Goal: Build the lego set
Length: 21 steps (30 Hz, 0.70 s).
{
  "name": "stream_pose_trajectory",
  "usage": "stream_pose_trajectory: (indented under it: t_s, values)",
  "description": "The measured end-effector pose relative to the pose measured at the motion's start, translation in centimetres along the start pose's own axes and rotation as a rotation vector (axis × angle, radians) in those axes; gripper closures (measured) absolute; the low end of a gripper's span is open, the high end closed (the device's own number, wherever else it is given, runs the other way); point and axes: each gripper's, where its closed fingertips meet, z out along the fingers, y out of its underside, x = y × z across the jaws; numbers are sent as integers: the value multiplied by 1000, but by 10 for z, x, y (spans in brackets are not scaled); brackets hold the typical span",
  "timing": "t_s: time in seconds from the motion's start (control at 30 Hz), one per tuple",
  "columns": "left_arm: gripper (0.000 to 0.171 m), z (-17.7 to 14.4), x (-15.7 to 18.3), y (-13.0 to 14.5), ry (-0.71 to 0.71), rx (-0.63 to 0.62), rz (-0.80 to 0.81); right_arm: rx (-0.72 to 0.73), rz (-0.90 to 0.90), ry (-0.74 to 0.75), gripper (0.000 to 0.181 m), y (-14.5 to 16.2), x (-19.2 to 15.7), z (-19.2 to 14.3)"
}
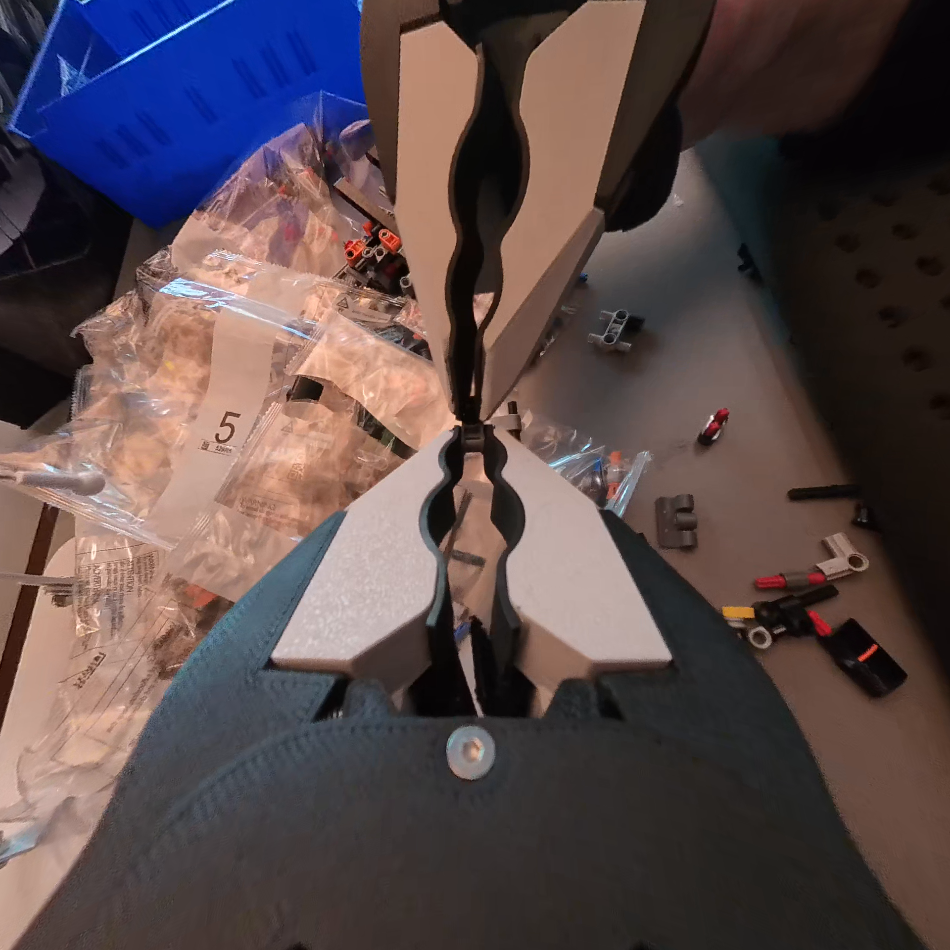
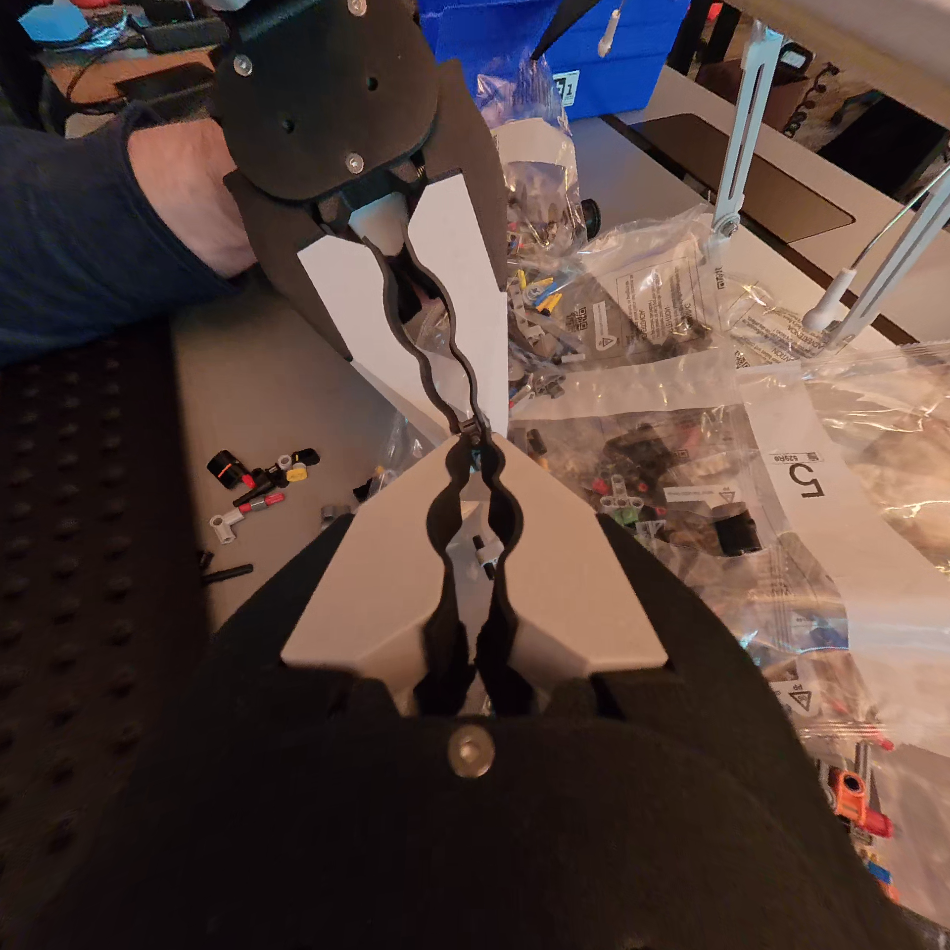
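My left gripper [image 1: 470,443] and my right gripper [image 2: 472,446] meet tip to tip above the grey table [image 1: 694,370]. The left one is shut on a small dark grey Lego connector [image 1: 472,436], which also shows in the right wrist view [image 2: 468,426]. The right gripper [image 1: 464,406] comes from the opposite side, shut on a small black piece [image 2: 475,441] that touches the connector. The left gripper [image 2: 467,422] appears at the top of the right wrist view, held by a hand in a dark sleeve.
Loose pieces lie on the table: a grey H-connector [image 1: 614,329], a dark grey block [image 1: 677,520], a light grey angle connector [image 1: 843,558] and a black curved part with an orange stripe [image 1: 863,658]. Clear part bags [image 1: 231,411] are piled before a blue bin [image 1: 180,92]. A black studded mat [image 2: 77,514] borders the table. Only a small space, under 4 cm, lies between the two pairs of fingers. The dark grey block [image 1: 677,520] lies around 10 cm away from my left fingertips.
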Motion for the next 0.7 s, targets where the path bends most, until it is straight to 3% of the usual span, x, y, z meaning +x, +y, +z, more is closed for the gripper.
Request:
stream_pose_trajectory:
  t_s: [0.47, 0.7]
  values:
    - [165, -10, 3, -8, 2, 11, 37, 101, 105, -97, 181, -13, -8, -6]
    - [165, -10, 4, -17, 22, 76, -7, 124, 111, -120, 181, -15, -7, -10]
